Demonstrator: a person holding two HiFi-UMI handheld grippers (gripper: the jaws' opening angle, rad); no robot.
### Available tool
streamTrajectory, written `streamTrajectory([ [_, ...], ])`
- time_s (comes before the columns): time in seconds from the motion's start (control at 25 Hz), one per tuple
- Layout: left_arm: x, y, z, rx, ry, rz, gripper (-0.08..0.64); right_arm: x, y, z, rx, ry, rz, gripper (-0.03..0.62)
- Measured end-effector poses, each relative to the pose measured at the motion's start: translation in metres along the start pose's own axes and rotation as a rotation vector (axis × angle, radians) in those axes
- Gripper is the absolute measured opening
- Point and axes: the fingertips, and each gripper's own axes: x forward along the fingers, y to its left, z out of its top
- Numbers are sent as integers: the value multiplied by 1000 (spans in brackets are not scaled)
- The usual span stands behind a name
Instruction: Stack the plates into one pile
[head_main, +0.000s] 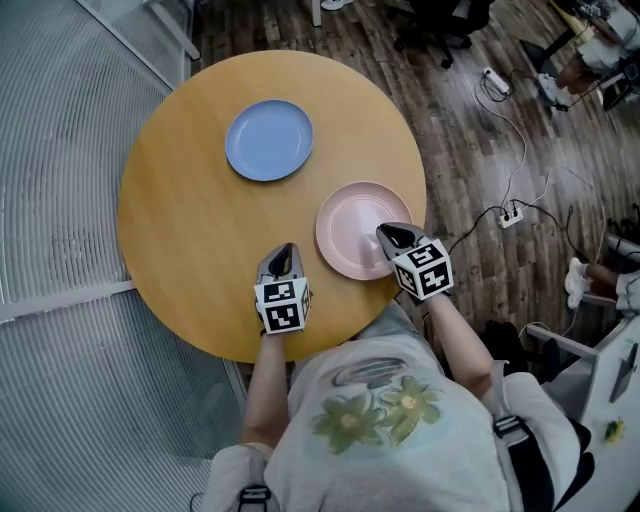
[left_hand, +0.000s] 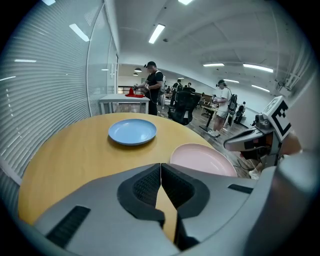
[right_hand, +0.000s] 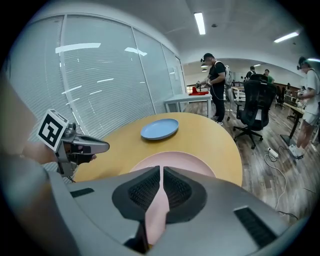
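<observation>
Just below right gripper (head_main: 388, 233), pink plate (head_main: 350, 222)

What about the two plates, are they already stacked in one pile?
No, the blue plate and the pink plate lie apart on the round table.

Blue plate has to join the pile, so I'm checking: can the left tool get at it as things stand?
Probably yes: only bare table lies between the left tool and the blue plate; the pink plate sits aside. The tool's shut jaws must open first.
</observation>
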Motion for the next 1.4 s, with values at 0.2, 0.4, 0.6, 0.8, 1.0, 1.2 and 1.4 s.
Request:
streamTrajectory([
  [0.2, 1, 18, 2, -37, -6, 36, 20, 20, 3, 16, -28, -1, 28, 48],
  [0.4, -3, 42, 8, -78, -27, 77, 20, 39, 11, 32, -52, -1, 48, 49],
  [0.6, 2, 66, 28, -105, -58, 109, 21, 62, 15, 61, -75, -19, 68, 49],
  [0.8, 13, 89, 48, -119, -84, 128, 30, 87, 18, 87, -90, -31, 86, 57],
  [1.0, 28, 114, 68, -138, -107, 147, 106, 114, 15, 113, -84, -34, 112, 91],
  [1.2, 45, 131, 82, -145, -110, 166, 160, 135, 4, 136, -87, -38, 111, 123],
  [1.4, 62, 162, 101, -144, -113, 179, 163, 161, 1, 163, -88, -42, 103, 132],
])
